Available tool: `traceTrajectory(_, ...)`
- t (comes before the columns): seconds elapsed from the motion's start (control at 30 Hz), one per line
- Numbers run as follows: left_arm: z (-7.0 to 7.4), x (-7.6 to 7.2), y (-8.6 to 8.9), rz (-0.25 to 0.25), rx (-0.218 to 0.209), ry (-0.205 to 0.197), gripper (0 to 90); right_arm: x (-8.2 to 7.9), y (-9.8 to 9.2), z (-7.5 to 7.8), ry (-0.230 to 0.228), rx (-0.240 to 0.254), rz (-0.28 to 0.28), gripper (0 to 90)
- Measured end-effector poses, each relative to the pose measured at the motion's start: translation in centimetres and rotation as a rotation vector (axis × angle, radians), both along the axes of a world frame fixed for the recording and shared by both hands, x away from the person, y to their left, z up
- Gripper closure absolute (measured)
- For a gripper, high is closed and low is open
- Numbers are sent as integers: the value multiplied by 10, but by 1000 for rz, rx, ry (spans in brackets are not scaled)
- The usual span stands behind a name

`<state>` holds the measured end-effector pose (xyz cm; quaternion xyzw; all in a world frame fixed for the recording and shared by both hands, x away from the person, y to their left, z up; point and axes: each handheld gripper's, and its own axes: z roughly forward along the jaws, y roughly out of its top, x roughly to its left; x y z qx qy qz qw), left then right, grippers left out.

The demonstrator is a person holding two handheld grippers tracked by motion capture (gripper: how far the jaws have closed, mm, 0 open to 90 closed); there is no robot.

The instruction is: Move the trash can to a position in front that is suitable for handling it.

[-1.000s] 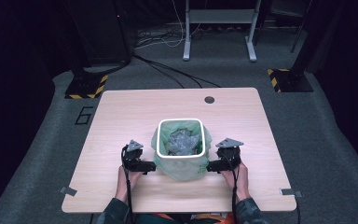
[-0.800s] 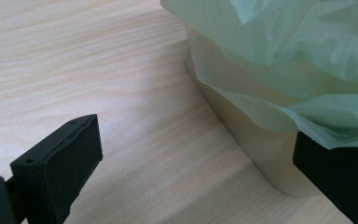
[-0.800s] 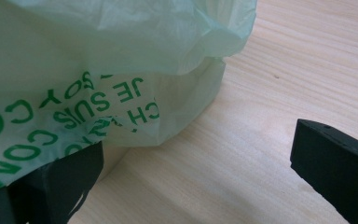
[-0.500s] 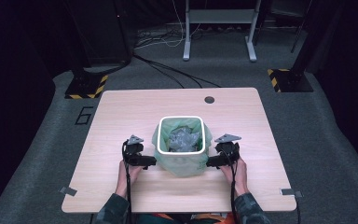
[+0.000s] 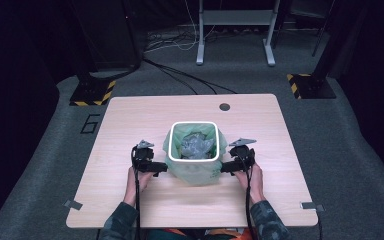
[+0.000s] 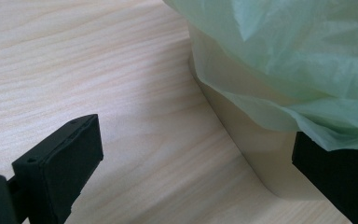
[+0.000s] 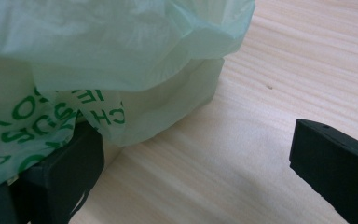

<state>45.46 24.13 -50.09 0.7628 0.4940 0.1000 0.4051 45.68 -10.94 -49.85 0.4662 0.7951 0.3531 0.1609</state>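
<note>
Bin [image 5: 194, 172] sits upright, mouth facing straight up, near table [image 5: 130, 120] centre and a bit toward the 6 o'clock edge. Its white rim is a rounded square, so no clear long axis in plan; long axis is vertical. Green bag liner [image 5: 202, 175] is draped over the rim and down the outer walls, with crumpled grey stuff [image 5: 196, 146] inside.

Left gripper [image 5: 156, 168] is at the bin's 9 o'clock, right gripper [image 5: 226, 168] at its 3 o'clock, both down at wall level. Both tongs are released, jaws spread wide. In the left gripper view one jaw sits by the bin wall under the liner hem [image 6: 307, 116], the other over bare wood. The right gripper view mirrors that: one jaw is tucked under the printed liner [image 7: 51, 116], the other well clear. Whether either jaw touches the bin, I can't tell.

Open room: wide bare tabletop at 9, 12 and 3 o'clock. Small dark grommet hole [image 5: 224, 107] is near the 12 o'clock edge. The strip at 6 o'clock is narrower, taken up by the person's forearms. Tape tabs [image 5: 73, 204] sit at the near corners.
</note>
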Motion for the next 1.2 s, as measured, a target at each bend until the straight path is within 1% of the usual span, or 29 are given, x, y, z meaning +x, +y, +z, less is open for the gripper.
traceTrajectory(0.07, 0, 2, 0, 2, 2, -5, 19, 3, 0, 0, 1, -4, 3, 20)
traceTrajectory(0.27, -1, 6, 1, 7, -8, 11, 20, 8, 1, 1, 4, -9, 1, 25)
traceTrajectory(0.43, 1, 10, 0, 6, 5, 13, 21, 11, 2, 0, 8, -9, -7, 25)
traceTrajectory(0.57, 4, 15, -1, 14, 12, 3, 24, 16, 3, 2, 12, -25, -9, 25)
traceTrajectory(0.6, 4, 17, -1, 10, 13, 11, 26, 18, 3, 3, 14, -32, -11, 26)
traceTrajectory(0.7, 5, 19, -1, 7, 15, 11, 26, 20, 3, 3, 10, -33, -12, 28)
traceTrajectory(0.73, 5, 22, -1, 5, 11, 20, 25, 21, 3, 2, 24, -21, -14, 27)
traceTrajectory(0.83, 5, 24, -1, 3, 12, 21, 24, 23, 2, 2, 27, -16, -18, 27)
traceTrajectory(0.93, 6, 28, -2, 1, 17, 16, 24, 28, 2, 1, 36, -21, -20, 28)
traceTrajectory(1.0, 5, 31, -2, 2, 11, 32, 21, 31, 2, 1, 43, -22, -24, 28)
traceTrajectory(1.07, 5, 32, -1, 3, 10, 35, 20, 34, 2, 1, 46, -24, -27, 28)
traceTrajectory(1.13, 6, 34, -1, 0, 19, 35, 20, 36, 3, 1, 45, -28, -30, 32)
traceTrajectory(1.17, 6, 35, -2, 6, 19, 36, 20, 37, 3, 1, 48, -28, -31, 32)
traceTrajectory(1.2, 8, 38, -2, 5, 21, 36, 20, 38, 3, 1, 49, -29, -29, 32)
